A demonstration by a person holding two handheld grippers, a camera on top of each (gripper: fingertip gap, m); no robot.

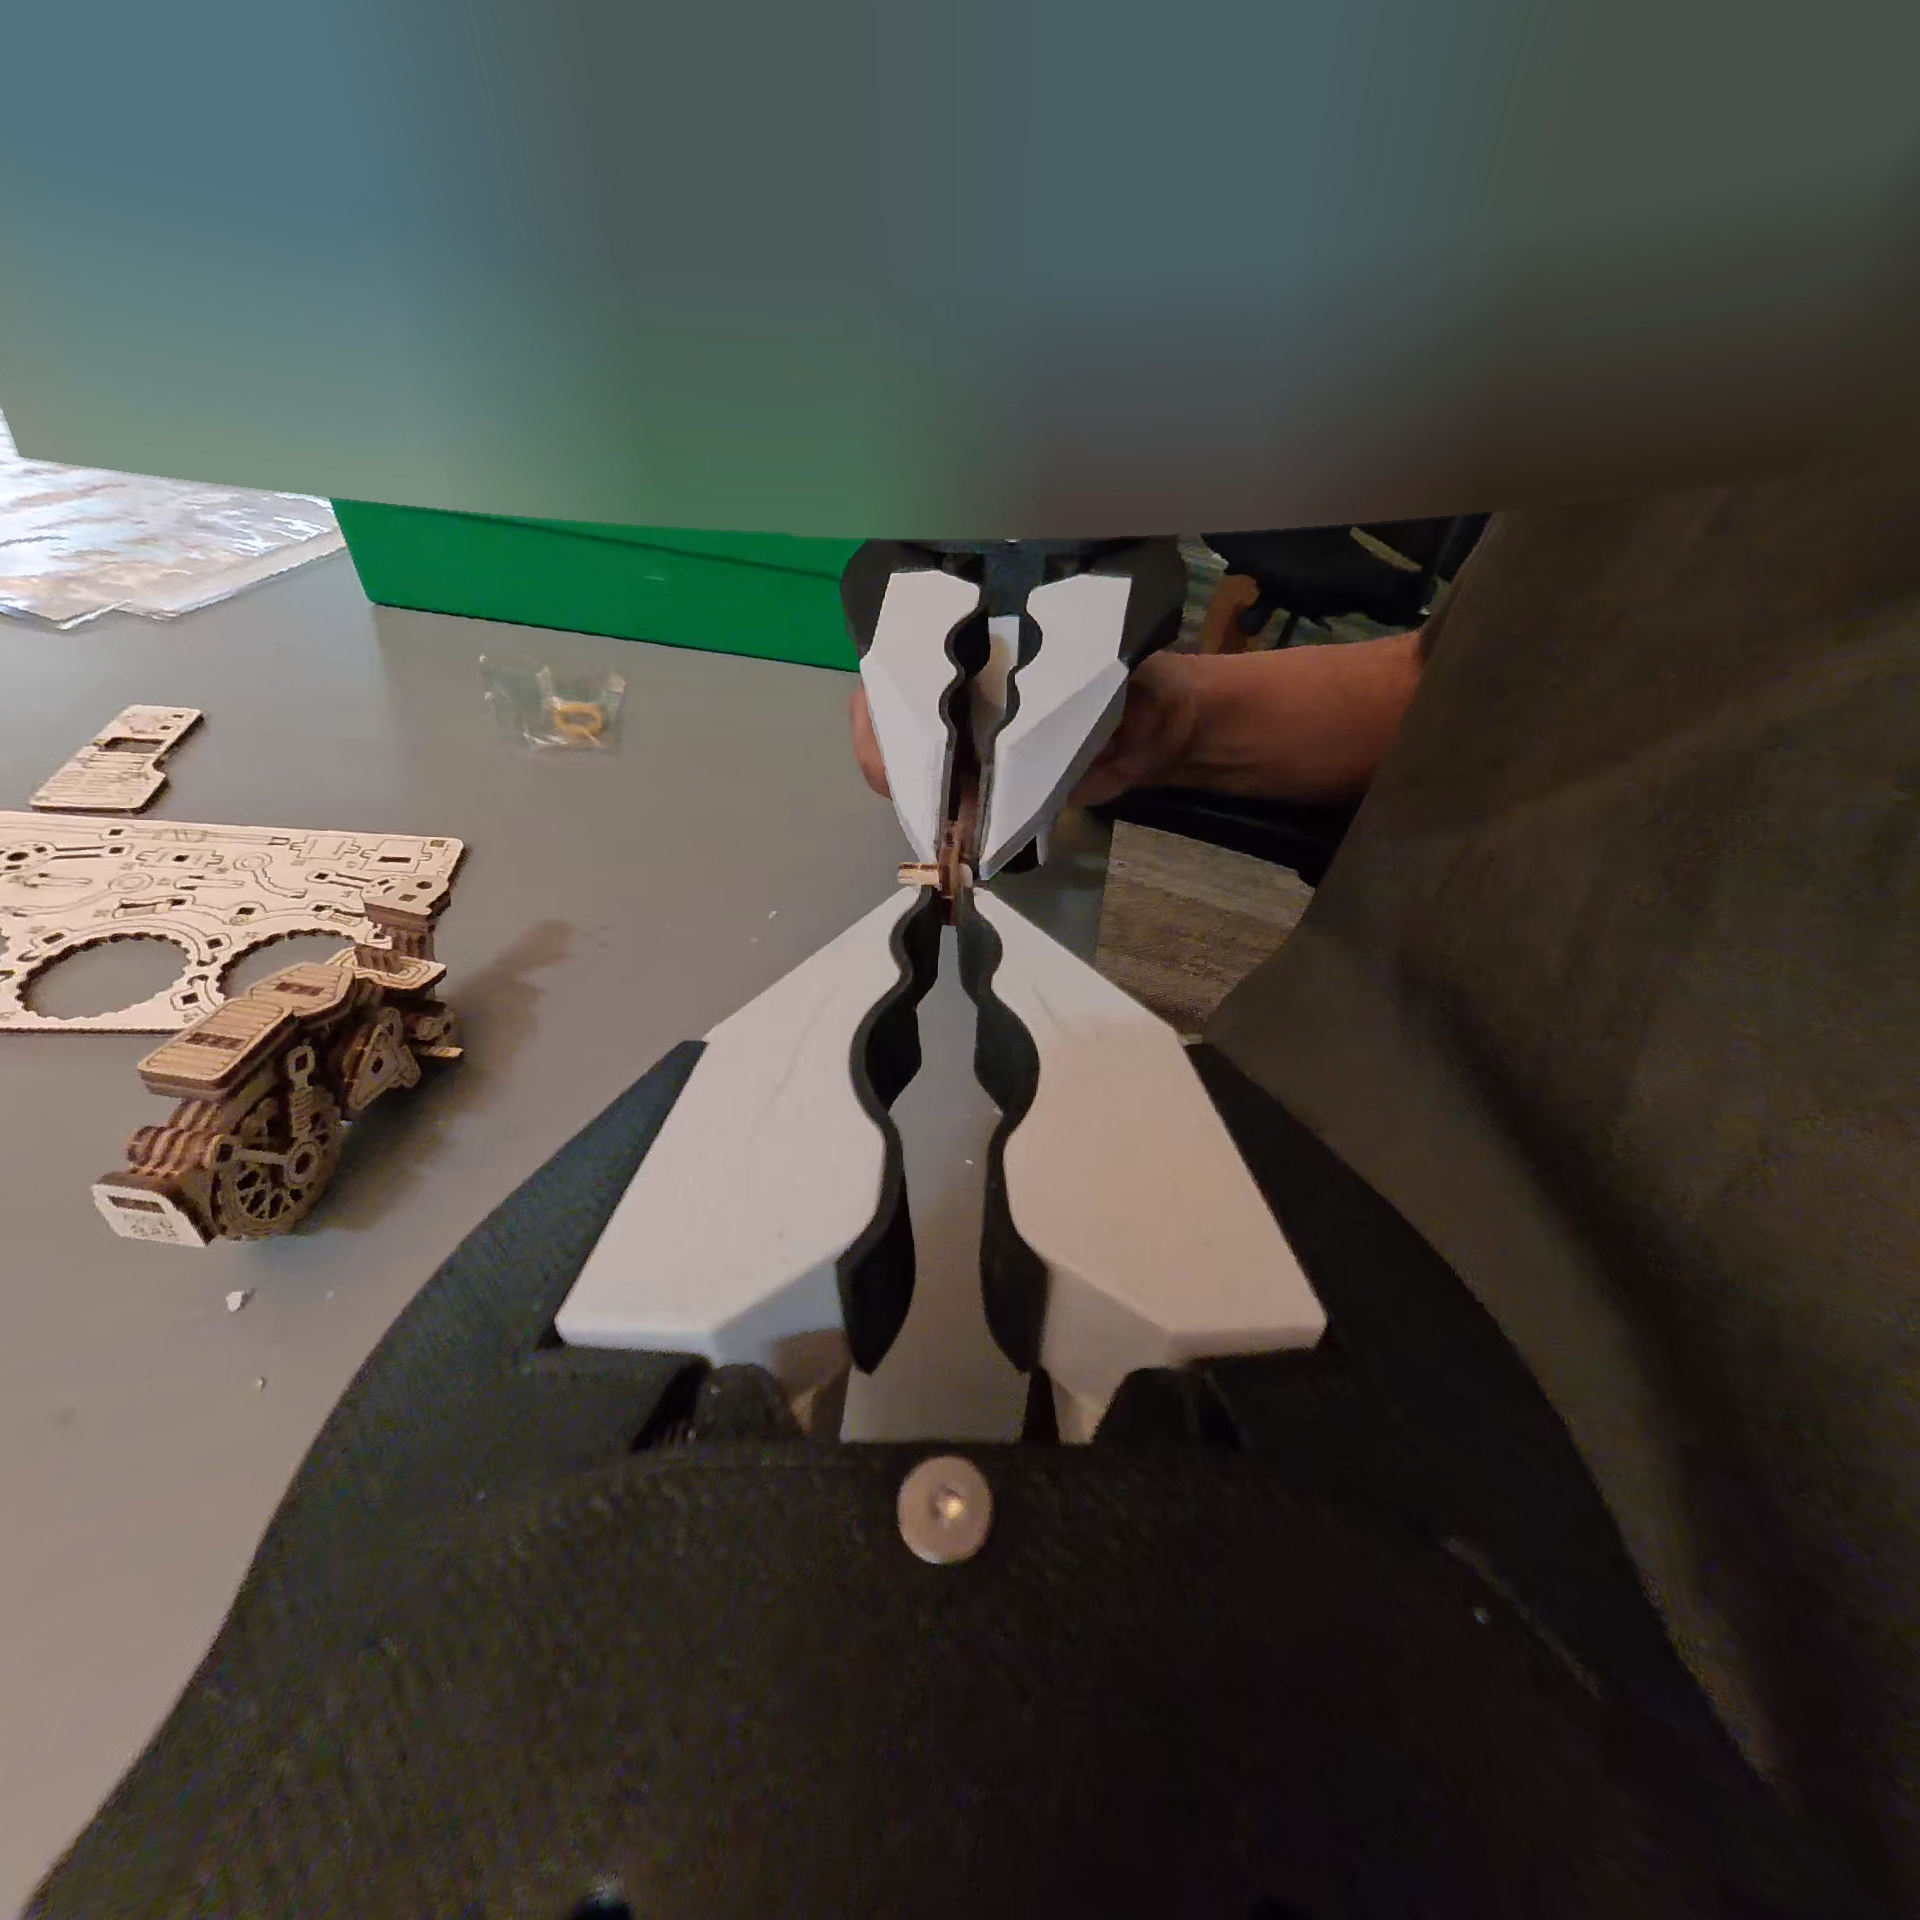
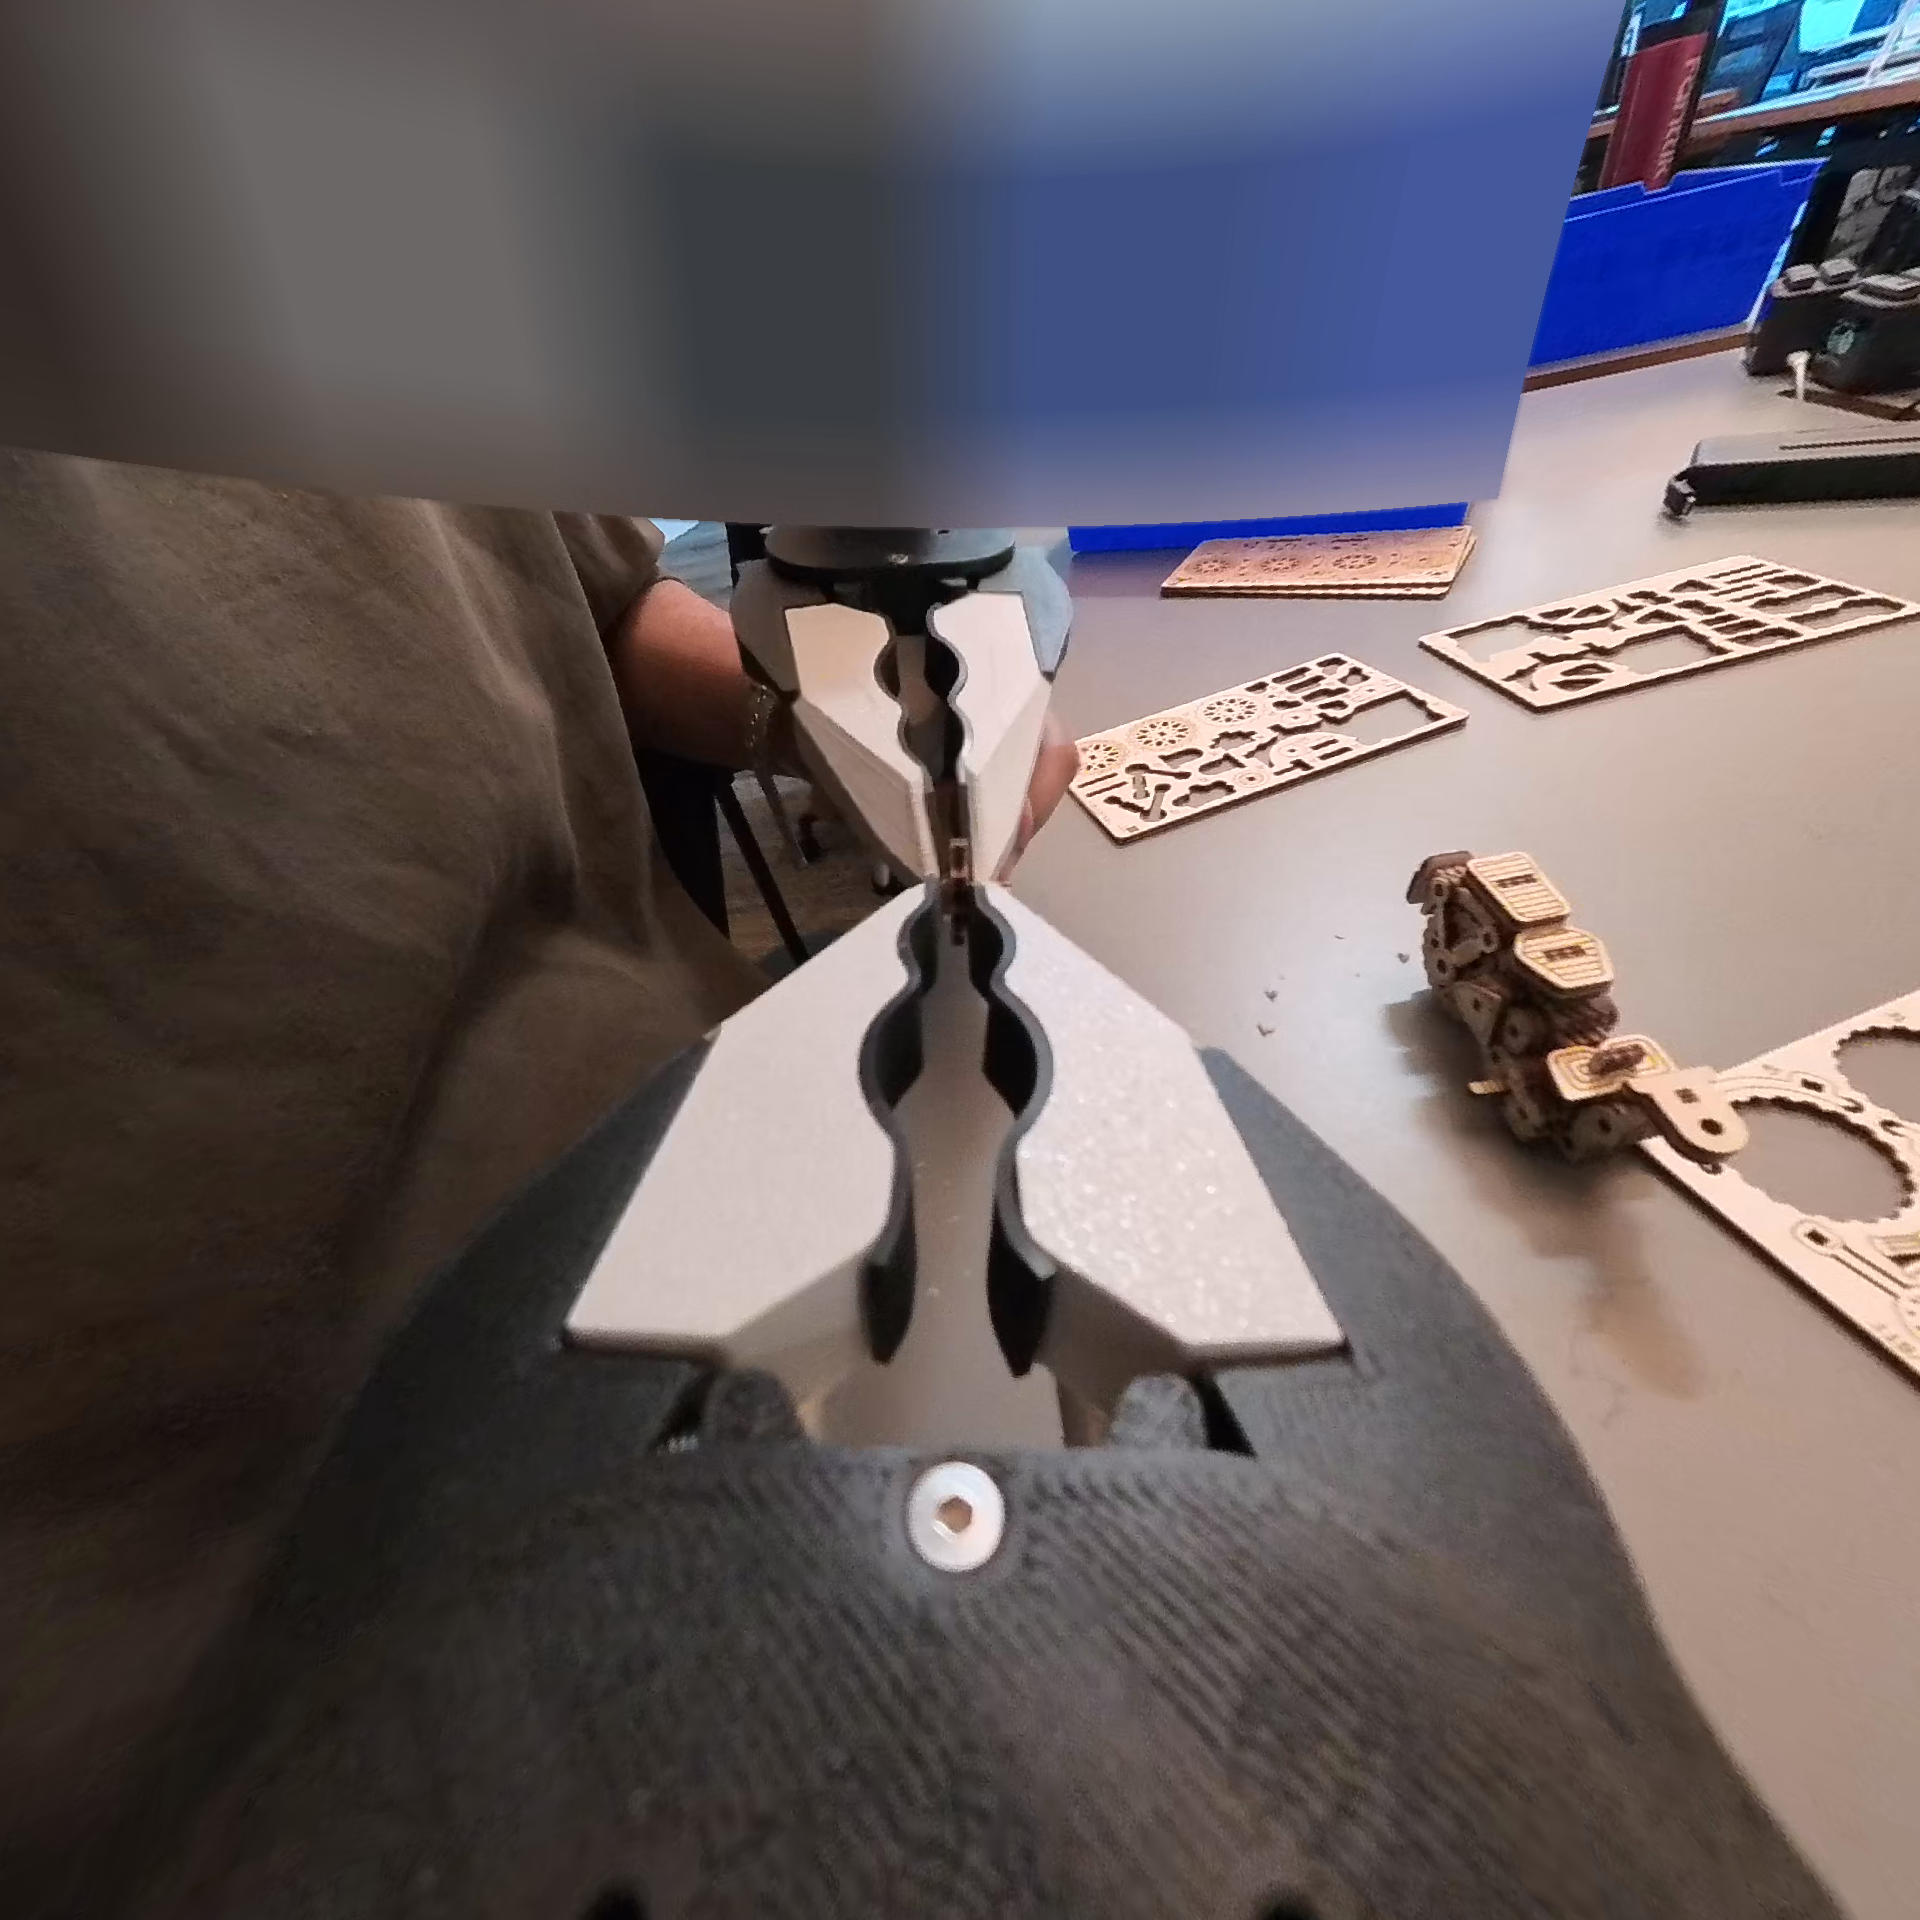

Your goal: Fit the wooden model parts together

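Observation:
My left gripper (image 1: pixel 945 909) and right gripper (image 2: pixel 956 906) meet tip to tip in the air above the table's near edge. Both are shut on small thin wooden parts (image 1: pixel 922 873) that join between the tips. A short light peg sticks out sideways at the joint. In the right wrist view the parts (image 2: pixel 956 871) show only as a thin edge. The right gripper also shows in the left wrist view (image 1: pixel 961 857), and the left gripper in the right wrist view (image 2: pixel 956 854). A partly built wooden model (image 1: pixel 281 1101) (image 2: pixel 1527 1008) lies on the grey table (image 1: pixel 644 831).
Laser-cut wooden sheets (image 1: pixel 208 914) (image 2: pixel 1257 738) (image 2: pixel 1662 634) lie around the model. A small clear bag holding a rubber band (image 1: pixel 566 707) lies near a green box (image 1: pixel 603 582). A person's olive shirt (image 1: pixel 1610 1039) (image 2: pixel 260 935) is close by. A blue bin (image 2: pixel 1662 270) stands far back. The grippers are tip to tip, or close to it.

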